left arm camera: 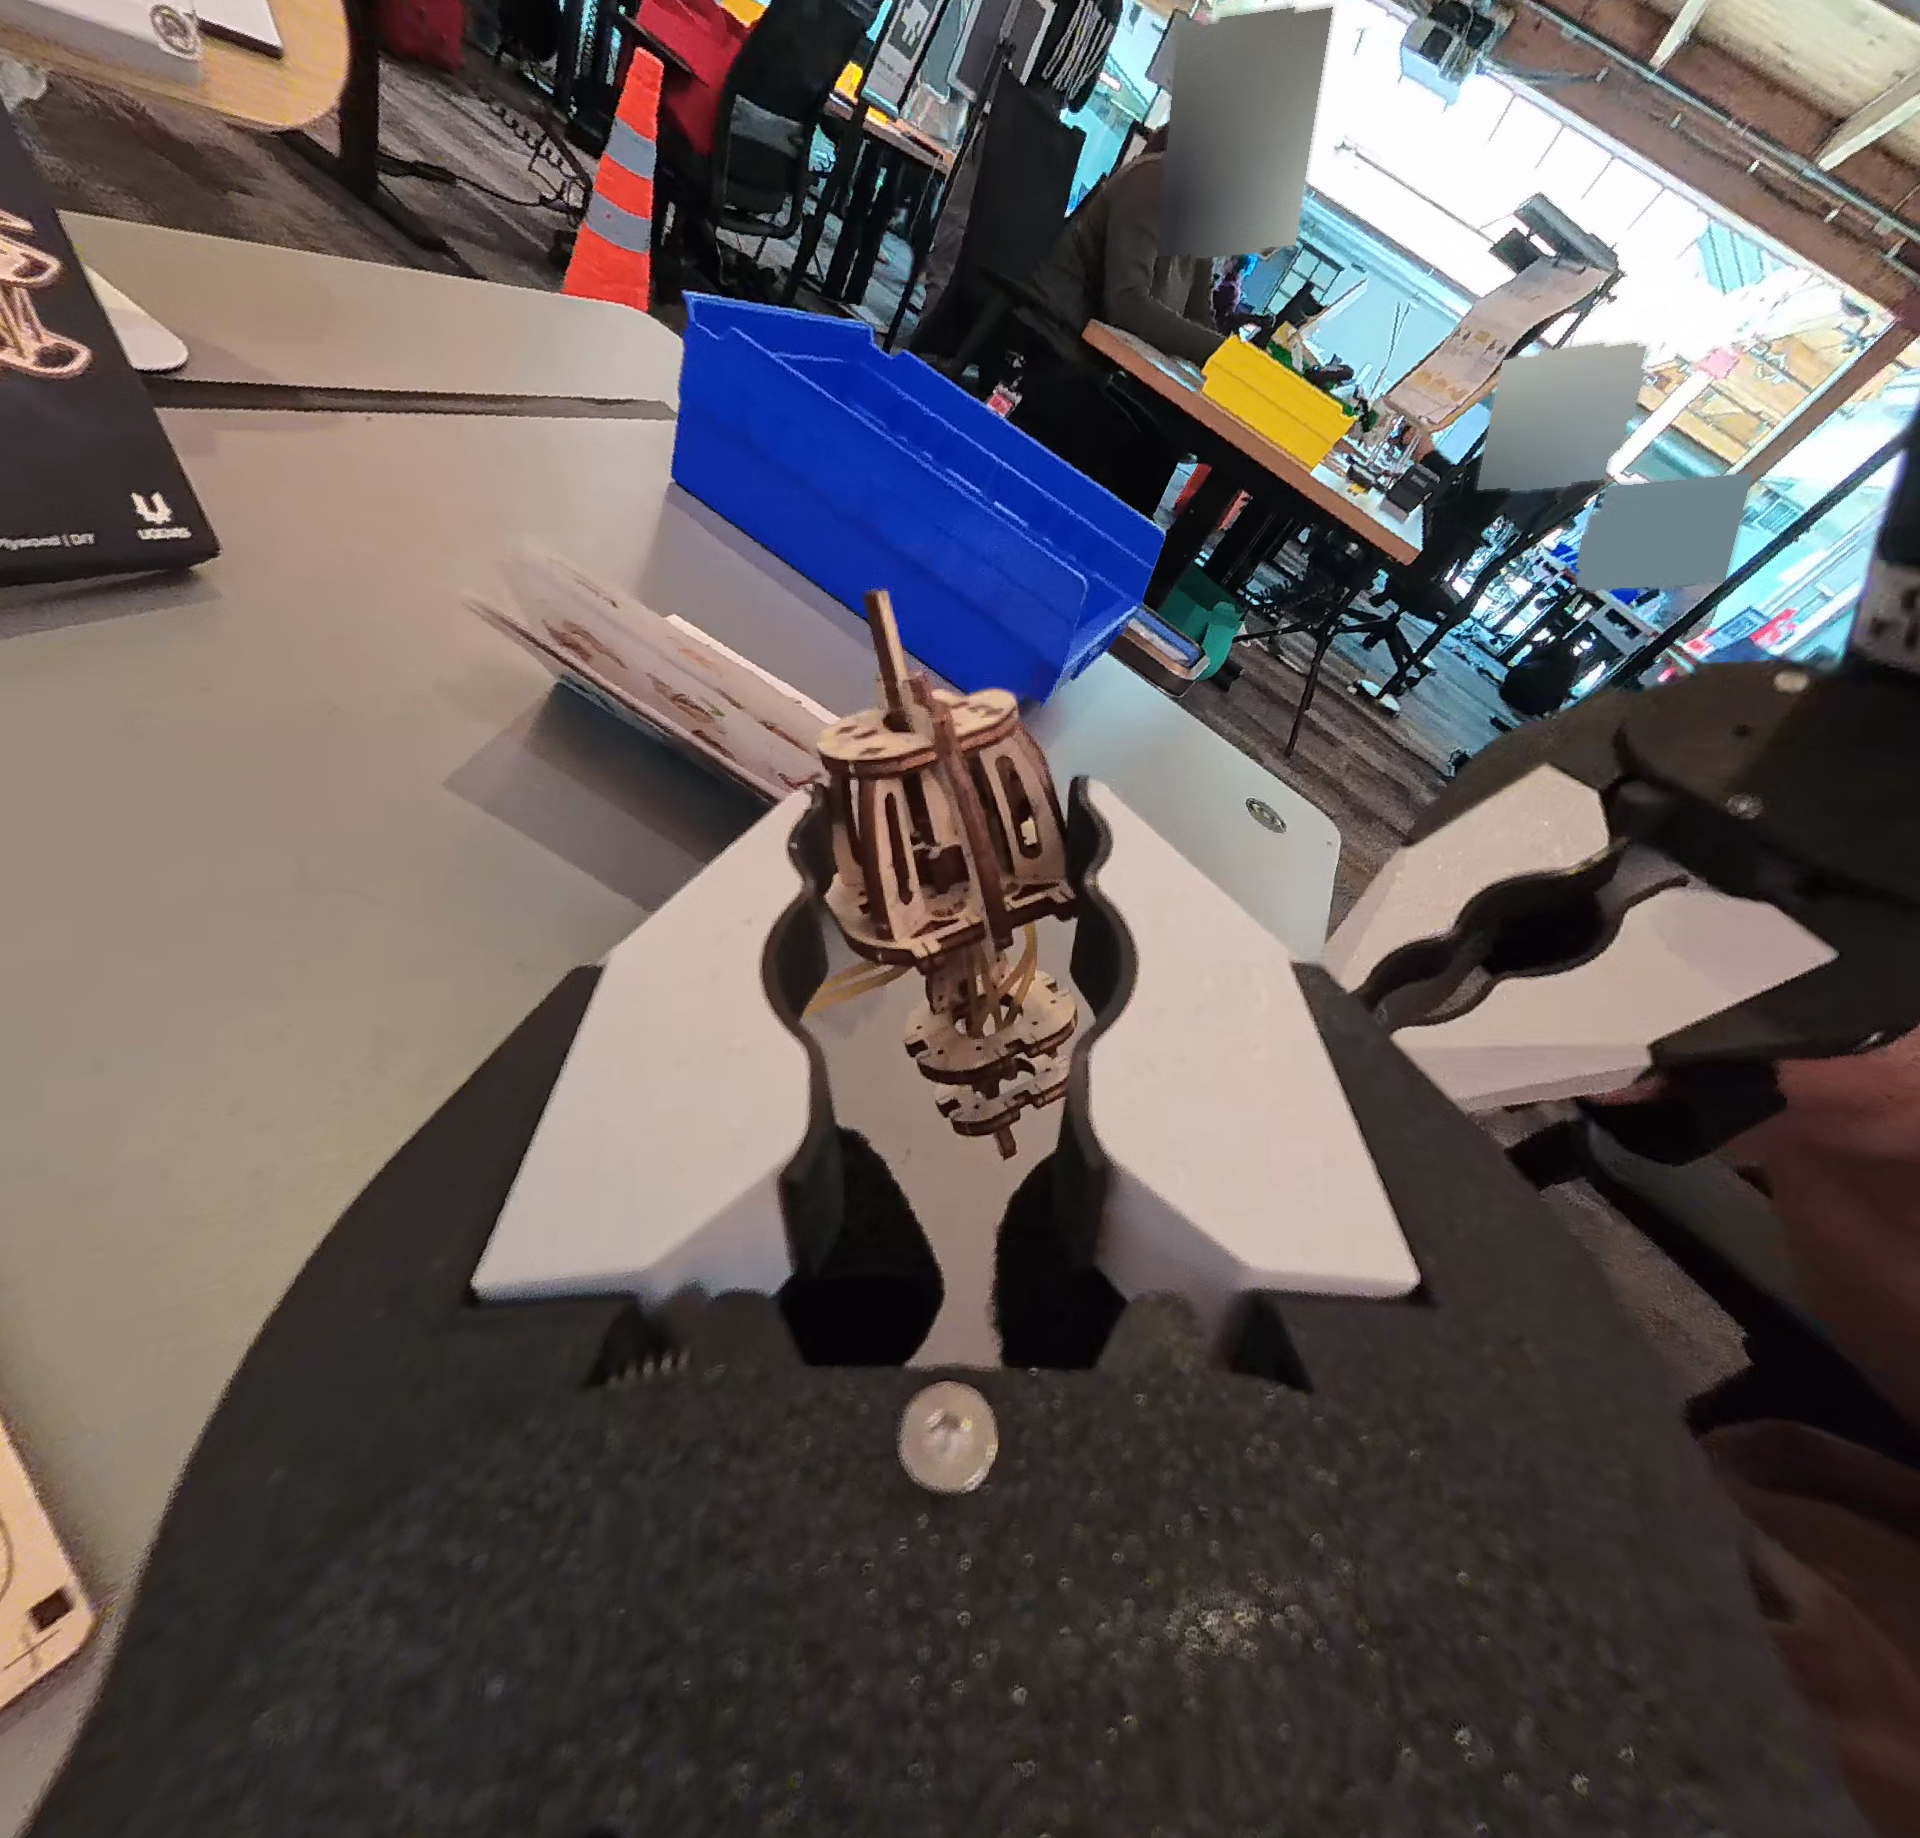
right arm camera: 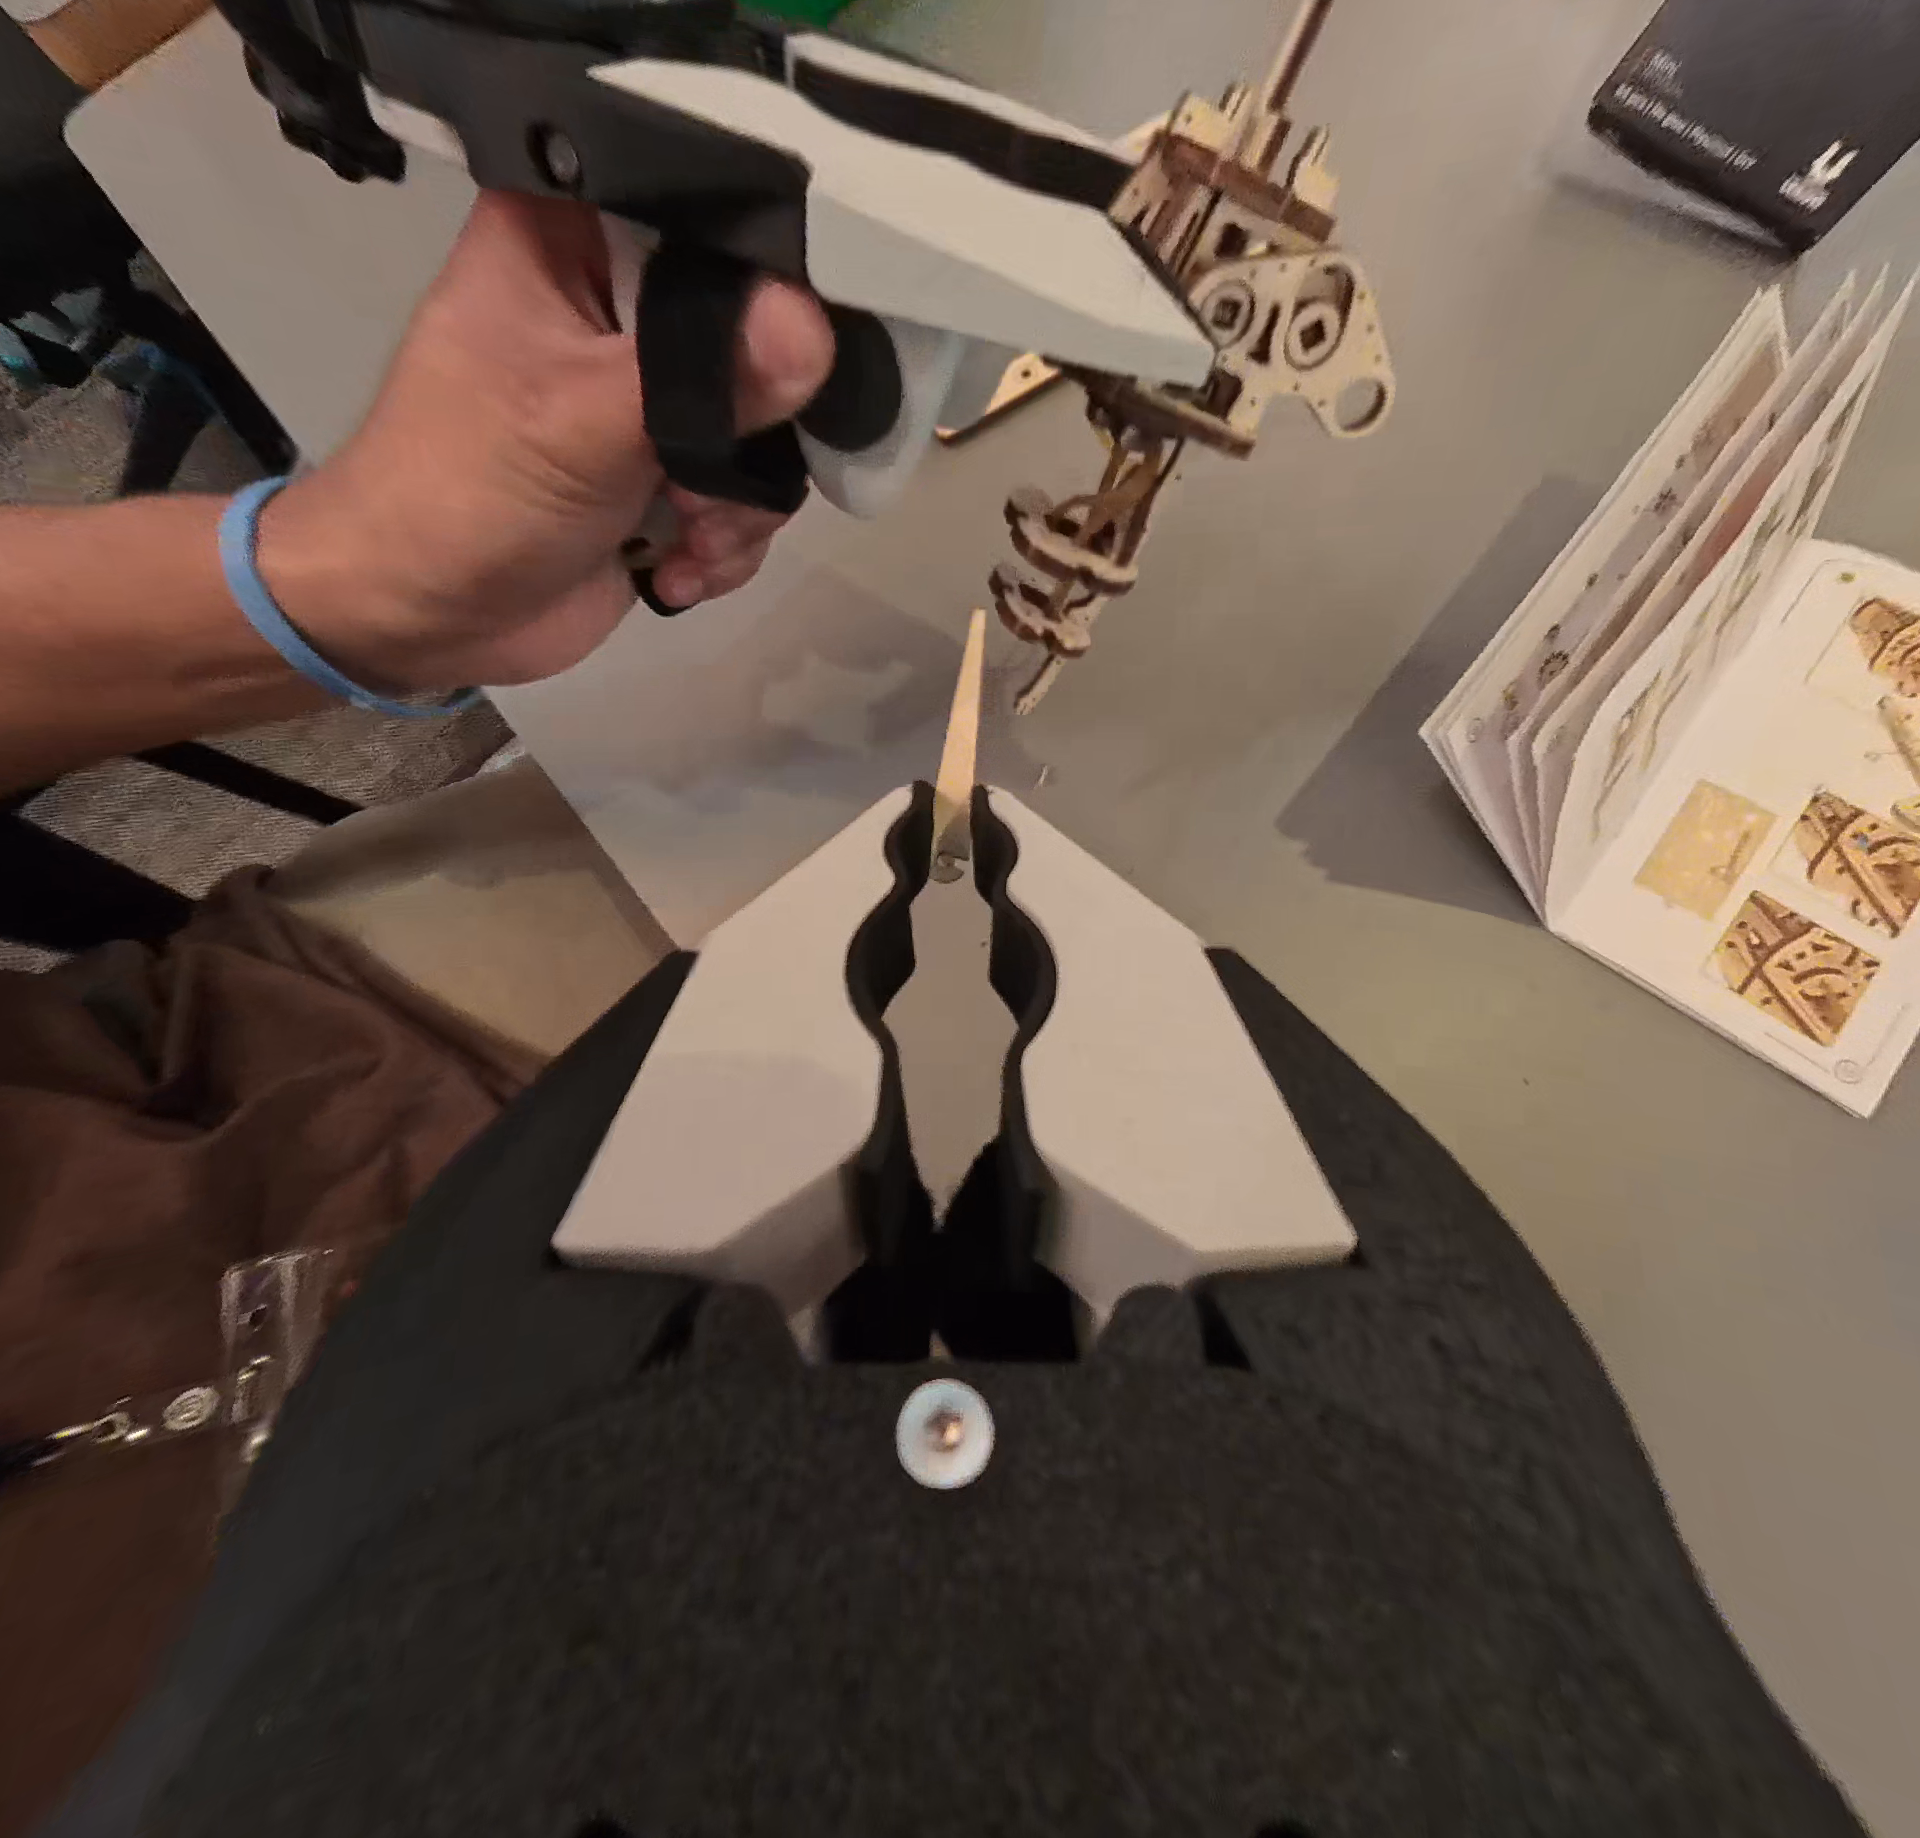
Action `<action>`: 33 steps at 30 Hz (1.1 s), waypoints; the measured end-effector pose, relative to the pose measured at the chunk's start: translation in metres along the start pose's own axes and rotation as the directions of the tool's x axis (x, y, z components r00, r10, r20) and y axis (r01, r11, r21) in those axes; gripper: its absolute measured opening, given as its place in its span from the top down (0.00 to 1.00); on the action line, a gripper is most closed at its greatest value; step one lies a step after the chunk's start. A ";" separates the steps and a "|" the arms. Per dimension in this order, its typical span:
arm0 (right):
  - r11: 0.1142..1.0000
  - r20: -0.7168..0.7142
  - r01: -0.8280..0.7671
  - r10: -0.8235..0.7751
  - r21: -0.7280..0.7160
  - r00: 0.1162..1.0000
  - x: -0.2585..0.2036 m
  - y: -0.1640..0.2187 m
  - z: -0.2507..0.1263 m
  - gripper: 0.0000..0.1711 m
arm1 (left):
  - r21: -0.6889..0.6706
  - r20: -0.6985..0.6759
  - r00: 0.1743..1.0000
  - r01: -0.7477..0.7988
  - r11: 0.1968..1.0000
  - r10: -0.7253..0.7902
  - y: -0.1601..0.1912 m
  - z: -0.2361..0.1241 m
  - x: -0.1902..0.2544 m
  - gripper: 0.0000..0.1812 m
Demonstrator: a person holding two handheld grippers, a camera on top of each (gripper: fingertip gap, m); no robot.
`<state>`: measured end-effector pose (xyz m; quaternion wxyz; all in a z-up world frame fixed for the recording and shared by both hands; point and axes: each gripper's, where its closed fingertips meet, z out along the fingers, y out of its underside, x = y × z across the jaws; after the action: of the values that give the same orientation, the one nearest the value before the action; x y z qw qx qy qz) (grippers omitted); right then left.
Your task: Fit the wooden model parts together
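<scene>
My left gripper is shut on a wooden model assembly, a cage-like body with a rod sticking up and a stack of small gears hanging below on rubber bands. It is held above the grey table. In the right wrist view the same assembly shows in the left gripper at the top. My right gripper is shut on a thin pointed wooden sliver, whose tip points up toward the hanging gears, a short gap apart. The right gripper also shows in the left wrist view.
A blue bin stands behind the model. An open instruction booklet stands on the table to the right, and also shows in the left wrist view. A black box lies at the far right. A wooden part sheet lies at the left edge. Across from one pair of fingers to the other is roughly 9 cm.
</scene>
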<state>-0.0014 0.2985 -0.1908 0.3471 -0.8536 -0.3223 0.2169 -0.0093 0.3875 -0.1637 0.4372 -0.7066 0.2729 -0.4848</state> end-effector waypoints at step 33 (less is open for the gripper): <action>0.768 -0.039 0.604 -0.625 -0.213 0.780 0.037 -0.017 -0.018 0.96 | -0.052 -0.194 0.980 -0.056 0.997 0.045 0.007 0.006 0.033 0.76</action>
<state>0.0280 0.3260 -0.1719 0.3334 -0.7402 -0.5837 0.0136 0.0091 0.3593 -0.1564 0.4005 -0.6615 0.3457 -0.5315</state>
